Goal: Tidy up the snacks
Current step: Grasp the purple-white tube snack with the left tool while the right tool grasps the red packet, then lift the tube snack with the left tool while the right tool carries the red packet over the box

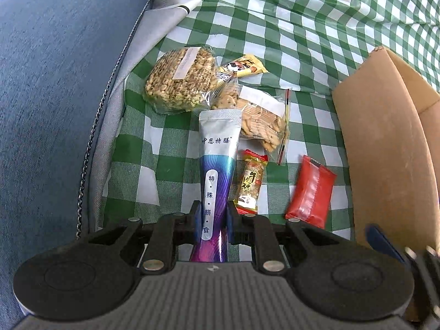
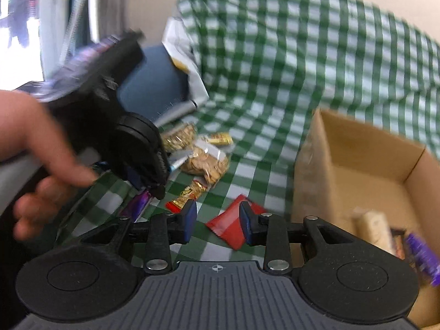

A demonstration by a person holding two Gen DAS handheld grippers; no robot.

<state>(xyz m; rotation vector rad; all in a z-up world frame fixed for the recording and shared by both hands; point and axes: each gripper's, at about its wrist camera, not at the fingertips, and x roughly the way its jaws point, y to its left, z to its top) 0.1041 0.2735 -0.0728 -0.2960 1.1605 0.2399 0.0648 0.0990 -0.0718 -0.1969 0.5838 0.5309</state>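
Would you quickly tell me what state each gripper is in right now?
Left gripper: shut on the silver-purple pouch.
Right gripper: open, empty, over the red packet.

snack packets (image 1: pixel 258 121), checked cloth (image 1: pixel 302 27), cardboard box (image 1: pixel 385 143)

The right wrist view is motion-blurred: packets inside the cardboard box (image 2: pixel 365 181) (cut off at the right edge) are unreadable.
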